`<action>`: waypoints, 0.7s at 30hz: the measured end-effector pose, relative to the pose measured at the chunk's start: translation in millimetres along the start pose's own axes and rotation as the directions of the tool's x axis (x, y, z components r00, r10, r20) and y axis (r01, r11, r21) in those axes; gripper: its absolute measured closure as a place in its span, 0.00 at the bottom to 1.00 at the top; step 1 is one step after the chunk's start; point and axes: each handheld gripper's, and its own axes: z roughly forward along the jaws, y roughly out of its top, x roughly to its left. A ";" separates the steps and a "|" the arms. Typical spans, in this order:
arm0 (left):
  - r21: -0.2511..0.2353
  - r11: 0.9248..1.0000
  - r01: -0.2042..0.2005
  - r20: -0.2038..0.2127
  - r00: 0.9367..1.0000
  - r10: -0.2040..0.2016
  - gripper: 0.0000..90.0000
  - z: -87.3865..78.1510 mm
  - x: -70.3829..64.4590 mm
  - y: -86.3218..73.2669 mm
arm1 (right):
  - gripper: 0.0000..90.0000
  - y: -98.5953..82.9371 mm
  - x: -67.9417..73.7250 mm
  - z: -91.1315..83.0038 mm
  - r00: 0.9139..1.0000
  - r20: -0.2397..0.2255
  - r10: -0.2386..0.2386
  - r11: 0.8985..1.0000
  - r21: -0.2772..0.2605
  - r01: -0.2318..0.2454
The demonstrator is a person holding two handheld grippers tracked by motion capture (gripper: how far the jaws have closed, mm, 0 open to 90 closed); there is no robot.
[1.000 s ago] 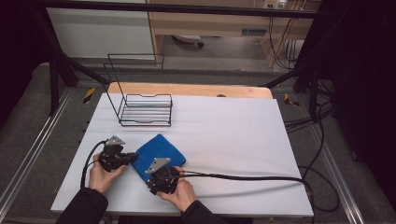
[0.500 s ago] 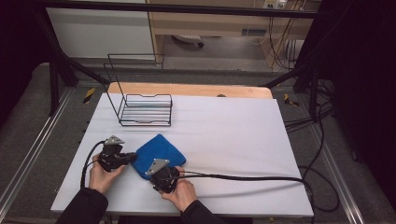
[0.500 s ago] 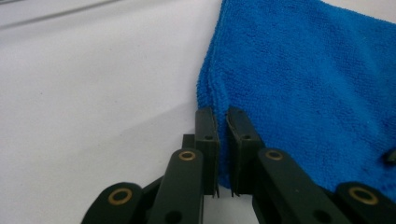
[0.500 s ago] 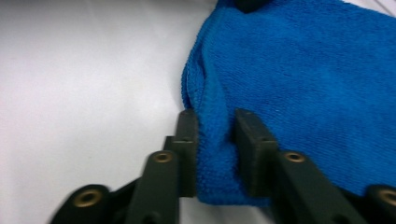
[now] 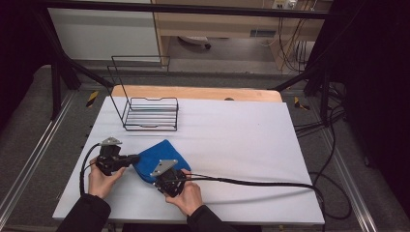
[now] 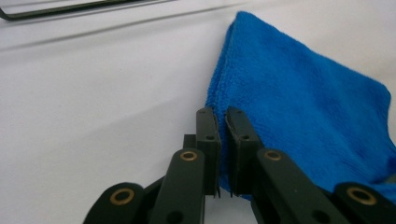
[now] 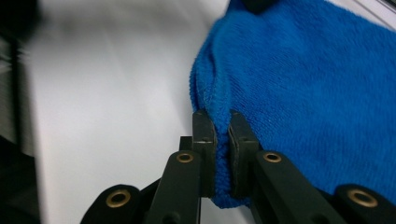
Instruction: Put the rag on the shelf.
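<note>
Cloth: we see a blue microfibre cloth [image 5: 157,157] lying on the near left part of the white table [image 5: 251,145], between the two grippers.
Cloth axis: in the high view we read its long axis as running from near left to far right, with a rounded corner pointing away from the person.
Writing: we can read no brand, label or lettering on the cloth or the grippers.
Left gripper: we find the left gripper [image 5: 135,158] at the cloth's left edge; in the left gripper view its jaws [image 6: 223,126] stand almost together, clenched on the cloth's hem, a thin strip of blue showing between them.
Right gripper: the right gripper [image 5: 162,178] sits at the cloth's near edge; in the right gripper view its jaws [image 7: 222,126] are clamped on a fold of the cloth [image 7: 299,84].
Hands: we see a hand [image 5: 99,176] behind the left gripper and another hand [image 5: 186,195] behind the right one, both in dark sleeves.
Rack: a black wire rack [image 5: 147,108] stands on the far left of the table, well apart from the cloth; we see nothing inside it.
Cable: a black cable [image 5: 261,182] trails right from the right gripper across the table.
</note>
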 end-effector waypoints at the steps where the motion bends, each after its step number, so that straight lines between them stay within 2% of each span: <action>1: 0.000 1.000 0.000 0.000 1.000 0.000 0.94 0.0 0.0 0.0 | 0.94 2.8 1.4 -0.8 1.000 -0.014 0.008 1.000 0.000 -0.008; 3: 0.004 1.000 -0.010 -0.011 1.000 0.010 0.94 -3.9 0.9 1.7 | 0.94 8.5 7.0 1.2 1.000 -0.020 -0.001 1.000 0.004 0.001; 6: 0.014 1.000 -0.018 -0.025 1.000 0.018 0.94 -5.1 2.8 1.4 | 0.93 16.3 15.3 10.8 0.998 -0.061 0.029 1.000 0.003 -0.029; 7: 0.020 1.000 -0.018 -0.031 0.999 0.019 0.94 -5.4 4.4 0.7 | 0.93 16.3 15.3 10.8 0.998 -0.061 0.029 1.000 0.003 -0.029; 8: 0.025 1.000 -0.018 -0.048 0.999 0.019 0.94 -4.7 7.7 -1.5 | 0.88 19.2 17.9 17.3 0.995 -0.078 0.065 0.998 -0.008 -0.066; 9: 0.025 1.000 -0.018 -0.048 0.999 0.019 0.94 -4.7 7.7 -1.5 | 0.88 19.2 17.9 17.3 0.995 -0.078 0.065 0.998 -0.008 -0.066; 10: 0.031 0.999 -0.016 -0.050 0.999 0.017 0.94 -3.6 9.6 -2.8 | 0.73 20.3 14.8 17.1 0.989 -0.107 0.102 0.994 -0.031 -0.106; 11: 0.043 0.999 -0.009 -0.050 0.999 0.012 0.94 -1.3 12.4 -5.1 | 0.65 20.6 12.8 14.2 0.989 -0.110 0.097 0.993 -0.051 -0.104; 12: 0.043 0.999 -0.009 -0.050 0.999 0.012 0.94 -1.3 12.4 -5.1 | 0.65 20.6 12.8 14.2 0.989 -0.110 0.097 0.993 -0.051 -0.104; 13: 0.047 0.999 -0.012 -0.052 0.999 0.014 0.94 -0.3 13.2 -6.0 | 0.59 21.0 10.3 9.5 0.991 -0.101 0.093 0.993 -0.068 -0.100; 14: 0.050 0.999 -0.016 -0.054 0.998 0.019 0.94 0.3 13.6 -6.6 | 0.58 21.4 6.6 3.2 0.991 -0.095 0.091 0.992 -0.080 -0.099; 15: 0.048 0.999 -0.019 -0.054 0.998 0.021 0.93 0.6 13.7 -7.0 | 0.52 20.3 -4.6 -10.2 0.991 -0.073 0.115 0.988 -0.097 -0.122; 16: 0.045 0.999 -0.025 -0.056 0.998 0.028 0.93 0.6 13.7 -7.2 | 0.52 20.3 -4.6 -10.2 0.991 -0.073 0.115 0.988 -0.097 -0.122; 17: 0.042 0.999 -0.028 -0.057 0.998 0.031 0.93 0.5 13.2 -7.6 | 0.52 18.4 -12.2 -15.8 0.991 -0.050 0.124 0.988 -0.092 -0.128; 18: 0.039 0.999 -0.031 -0.058 0.998 0.034 0.92 0.6 12.9 -8.2 | 0.50 10.6 -28.1 -23.4 0.989 0.024 0.148 0.986 -0.078 -0.145; 19: 0.036 0.999 -0.037 -0.059 0.997 0.039 0.92 0.6 12.9 -8.8 | 0.51 5.0 -35.6 -25.6 0.985 0.055 0.167 0.985 -0.062 -0.163; 20: 0.038 0.999 -0.039 -0.060 0.997 0.041 0.92 0.9 12.7 -9.3 | 0.51 -1.6 -42.5 -26.6 0.982 0.074 0.176 0.984 -0.051 -0.172; 21: 0.040 0.998 -0.041 -0.063 0.997 0.044 0.92 1.4 12.7 -9.5 | 0.51 -1.6 -42.5 -26.6 0.982 0.074 0.176 0.984 -0.051 -0.172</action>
